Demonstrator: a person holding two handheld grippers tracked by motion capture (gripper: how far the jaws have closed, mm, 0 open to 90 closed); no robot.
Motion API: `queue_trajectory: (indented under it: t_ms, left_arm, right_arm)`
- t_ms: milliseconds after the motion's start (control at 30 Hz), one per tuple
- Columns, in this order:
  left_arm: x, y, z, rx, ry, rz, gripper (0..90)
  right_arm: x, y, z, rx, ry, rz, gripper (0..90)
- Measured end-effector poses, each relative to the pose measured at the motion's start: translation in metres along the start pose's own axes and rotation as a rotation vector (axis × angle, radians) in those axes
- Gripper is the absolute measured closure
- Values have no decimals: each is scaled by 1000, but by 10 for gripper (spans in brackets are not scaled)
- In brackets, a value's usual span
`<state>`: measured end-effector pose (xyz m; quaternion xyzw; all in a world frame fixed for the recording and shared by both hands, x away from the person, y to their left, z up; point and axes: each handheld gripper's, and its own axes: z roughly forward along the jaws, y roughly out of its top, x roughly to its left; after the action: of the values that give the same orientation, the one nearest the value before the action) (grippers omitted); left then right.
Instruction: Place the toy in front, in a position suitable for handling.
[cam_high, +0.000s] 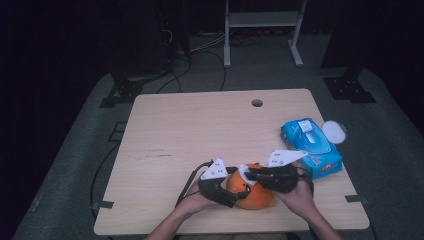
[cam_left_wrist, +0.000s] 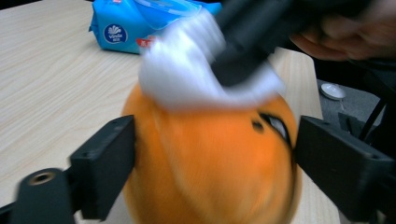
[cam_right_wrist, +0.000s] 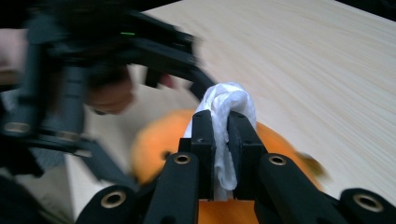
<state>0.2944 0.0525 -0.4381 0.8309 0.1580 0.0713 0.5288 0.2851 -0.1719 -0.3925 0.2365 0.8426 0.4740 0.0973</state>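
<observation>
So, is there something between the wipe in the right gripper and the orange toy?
Nothing visible. The right gripper pinches the white wipe and the wipe already lies on top of the orange toy. The left gripper has a jaw at each side of the toy.

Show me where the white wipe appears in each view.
High view: white wipe low centre, on top of the orange toy.
Left gripper view: upper centre, blurred, pressed on the toy.
Right gripper view: centre, pinched between the fingers.
Shared landmark: the orange toy.
</observation>
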Motion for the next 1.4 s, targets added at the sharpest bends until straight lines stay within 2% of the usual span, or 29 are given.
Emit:
queue_trajectory:
  t_ms: [33,100,167,233,333,400,433,500,567,633,667,700,767,833,867,967,1033,1067,1133,1200,1400]
  left_arm:
    - [-1,-1,-1,3,11,19,239]
    - [-1,-2,-3,-2,23,37,299]
    - [-2,-3,-4,-2,27,58,325]
    - [-2,-3,-5,-1,27,66,333]
    - [-1,-5,-5,-1,17,65,335]
    - [0,-5,-6,-3,3,54,327]
    - [1,-4,-6,0,-10,43,301]
    - [8,-1,-7,9,-56,-30,185]
    - [13,-1,-8,-4,-60,-87,112]
    - [18,-2,-5,10,-78,-149,86]
    - [19,-5,-2,36,-94,-159,86]
    - [18,-6,-1,40,-99,-156,118]
    - [17,-7,-2,31,-75,-124,246]
    - [16,-6,-6,-7,-49,-90,366]
    - [15,-4,-8,-32,-36,-69,398]
    - [10,4,-12,-94,51,51,440]
    - [6,6,-13,-80,107,138,442]
    - [6,5,-12,-66,113,155,440]
    - [9,-1,-12,-54,100,151,426]
    - [13,-4,-16,-46,71,135,413]
    - [11,-7,-19,-44,39,144,384]
  right_arm:
    - [6,2,4,6,-5,-29,813]
    - [6,5,5,9,-36,-43,813]
    - [-1,4,1,-1,-58,-19,812]
    - [-14,-1,-7,-3,-79,20,813]
    - [-27,-10,-16,10,-98,66,813]
    - [-31,-15,-20,16,-104,78,813]
    - [-31,-16,-21,17,-100,82,813]
    - [-27,-16,-19,20,-80,69,813]
    - [-19,-15,-14,16,-36,44,813]
    - [-11,-13,-8,12,15,14,813]
    - [-7,-11,-5,13,27,-2,812]
    - [-3,-8,-2,21,18,-19,811]
    - [-1,-6,1,25,6,-27,811]
    - [-3,-5,1,10,-13,-15,812]
    - [-4,-4,-1,-2,-26,-16,812]
    - [-5,2,-9,-47,-62,-14,812]
    - [-6,4,-9,-62,-75,-4,812]
    - [-7,3,-8,-58,-78,1,812]
    - [-9,0,-3,-41,-79,2,812]
    - [-12,-4,-3,-24,-99,-4,812]
    - [-28,-15,-15,-22,-122,60,812]
